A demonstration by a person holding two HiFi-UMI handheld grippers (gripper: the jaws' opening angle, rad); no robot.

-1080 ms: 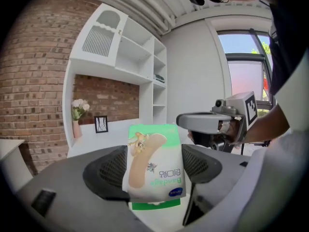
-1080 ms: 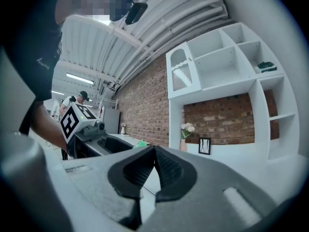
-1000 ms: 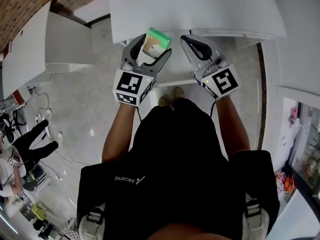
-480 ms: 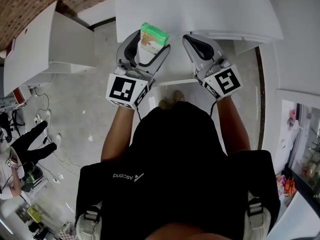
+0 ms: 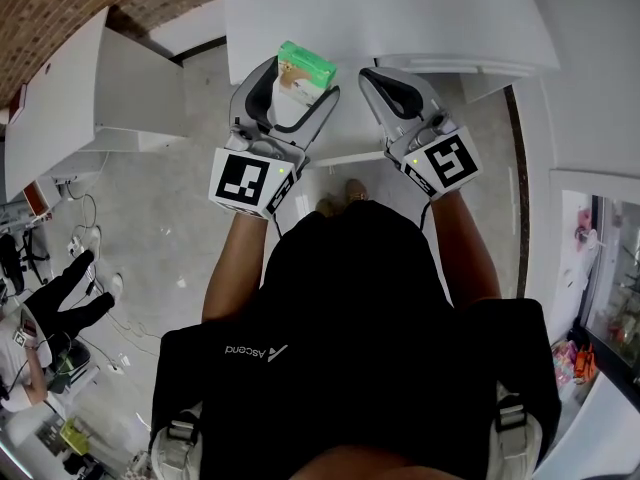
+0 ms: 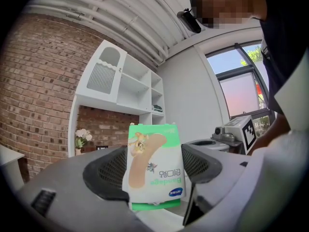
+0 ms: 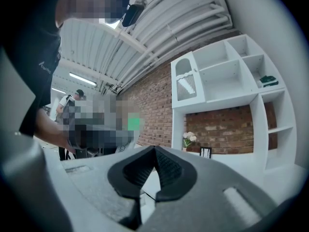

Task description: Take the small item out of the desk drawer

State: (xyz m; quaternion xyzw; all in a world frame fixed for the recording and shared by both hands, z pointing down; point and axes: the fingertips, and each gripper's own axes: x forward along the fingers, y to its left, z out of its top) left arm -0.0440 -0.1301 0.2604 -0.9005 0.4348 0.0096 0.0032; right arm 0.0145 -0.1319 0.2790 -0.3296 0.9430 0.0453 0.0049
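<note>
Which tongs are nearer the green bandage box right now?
Left. The left tongs are clamped on the bandage box; the right tongs sit shut and empty beside it, not touching.

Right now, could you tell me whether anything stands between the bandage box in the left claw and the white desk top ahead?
Nothing visible does. The left claw grips the bandage box at the white desk top's near edge; the shut right claw is beside it, apart.
</note>
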